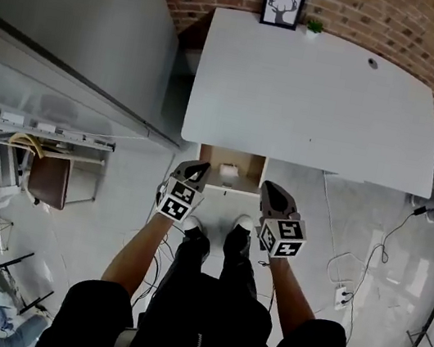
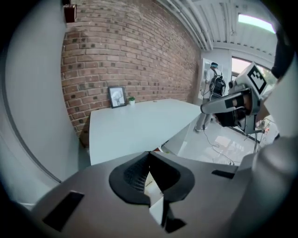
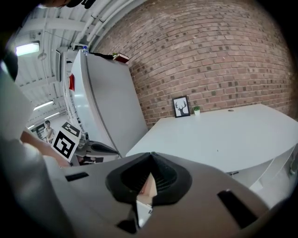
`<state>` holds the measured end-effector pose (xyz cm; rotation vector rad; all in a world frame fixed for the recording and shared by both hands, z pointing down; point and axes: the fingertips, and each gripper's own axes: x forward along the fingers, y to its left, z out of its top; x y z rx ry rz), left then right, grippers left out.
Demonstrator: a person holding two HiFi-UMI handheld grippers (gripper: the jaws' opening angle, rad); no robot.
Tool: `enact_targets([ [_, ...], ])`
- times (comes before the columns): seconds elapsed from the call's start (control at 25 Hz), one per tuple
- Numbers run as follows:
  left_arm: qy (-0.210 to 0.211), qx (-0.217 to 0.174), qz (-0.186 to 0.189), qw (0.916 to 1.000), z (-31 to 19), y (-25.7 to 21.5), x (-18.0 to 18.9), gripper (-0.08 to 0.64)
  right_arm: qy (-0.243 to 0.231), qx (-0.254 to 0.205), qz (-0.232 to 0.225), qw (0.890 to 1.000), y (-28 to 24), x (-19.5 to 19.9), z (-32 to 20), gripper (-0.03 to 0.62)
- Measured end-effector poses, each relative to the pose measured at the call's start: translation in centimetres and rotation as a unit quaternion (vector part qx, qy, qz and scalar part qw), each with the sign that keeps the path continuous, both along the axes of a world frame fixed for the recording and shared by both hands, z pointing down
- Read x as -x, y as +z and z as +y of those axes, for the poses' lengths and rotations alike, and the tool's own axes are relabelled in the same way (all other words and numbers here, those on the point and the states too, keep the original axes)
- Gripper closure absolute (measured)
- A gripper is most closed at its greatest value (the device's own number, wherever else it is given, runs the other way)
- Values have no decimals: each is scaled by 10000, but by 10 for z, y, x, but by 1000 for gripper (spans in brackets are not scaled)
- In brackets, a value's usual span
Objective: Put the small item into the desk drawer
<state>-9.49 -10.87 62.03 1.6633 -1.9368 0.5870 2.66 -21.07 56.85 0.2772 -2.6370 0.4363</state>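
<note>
A white desk (image 1: 313, 102) stands against a brick wall (image 1: 393, 25), its drawer (image 1: 247, 170) open at the near edge. The left gripper (image 1: 198, 167) and right gripper (image 1: 269, 188) flank the drawer's front, both with jaws closed together. The small white item (image 1: 228, 174) lies inside the drawer.

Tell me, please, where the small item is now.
Head view: the item lies in the open drawer at the desk's near edge, left of centre.
</note>
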Motion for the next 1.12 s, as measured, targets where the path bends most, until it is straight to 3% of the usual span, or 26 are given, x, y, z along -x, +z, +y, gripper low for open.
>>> enact_targets([
  [0.2, -242, -559, 39, 9981, 1, -57, 1, 540, 14, -302, -327, 9990, -47, 8, -6, 586],
  [0.36, -280, -943, -133, 9951, -4, -99, 0, 540, -32, -550, -527, 9971, -80, 11, -13, 586],
  [0.64, -255, -1653, -548, 9844, -11, -177, 11, 540, 98, -987, -1031, 9897, -139, 22, -30, 588],
  [1.12, -291, -2467, -720, 9660, -3, -254, 24, 540, 157, -1467, -1547, 9769, -203, 27, -33, 594],
])
